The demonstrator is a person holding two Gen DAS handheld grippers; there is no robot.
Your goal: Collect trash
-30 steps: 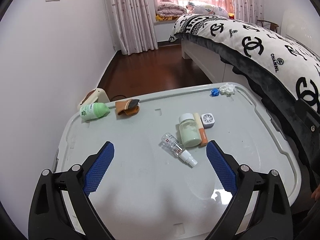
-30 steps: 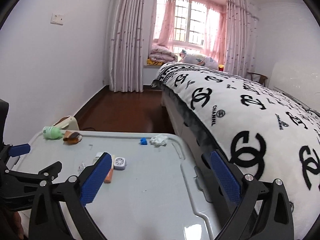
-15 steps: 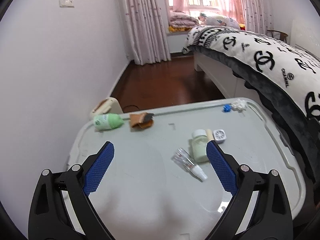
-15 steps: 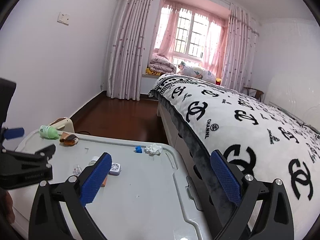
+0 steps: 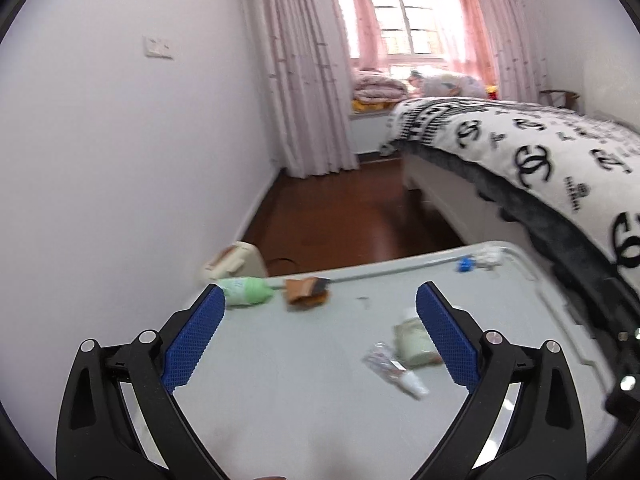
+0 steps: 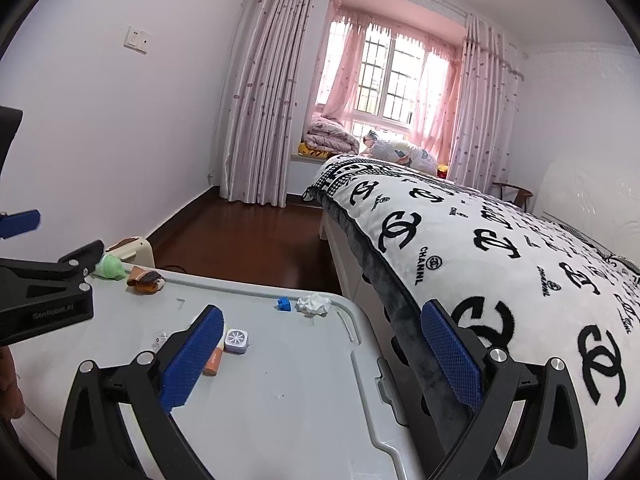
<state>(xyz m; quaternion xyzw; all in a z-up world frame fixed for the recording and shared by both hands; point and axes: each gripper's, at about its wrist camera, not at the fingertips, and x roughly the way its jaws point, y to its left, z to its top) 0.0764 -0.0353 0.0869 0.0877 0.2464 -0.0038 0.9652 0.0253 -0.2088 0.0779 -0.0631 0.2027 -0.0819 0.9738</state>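
A crumpled white tissue (image 6: 314, 304) lies at the far edge of the grey plastic lid (image 6: 288, 384), next to a small blue block (image 6: 283, 304); both show blurred in the left wrist view, tissue (image 5: 490, 258), block (image 5: 464, 265). A brown wrapper (image 5: 306, 294) and a green-capped bottle (image 5: 246, 291) lie at the far left. A pale green jar (image 5: 412, 342) and a clear spray bottle (image 5: 394, 368) lie mid-lid. My left gripper (image 5: 320, 340) is open and empty above the lid. My right gripper (image 6: 320, 356) is open and empty over the lid's right part.
A white square case (image 6: 237, 340) and an orange tube (image 6: 212, 362) lie near the right gripper's left finger. A bed with a black-and-white blanket (image 6: 500, 248) runs along the right. A cream bin (image 5: 236, 266) stands on the wooden floor (image 5: 352, 216) behind the lid.
Both grippers have tilted up and drawn back, so the lid's objects sit lower in view and more of the room shows. Both stay open and empty.
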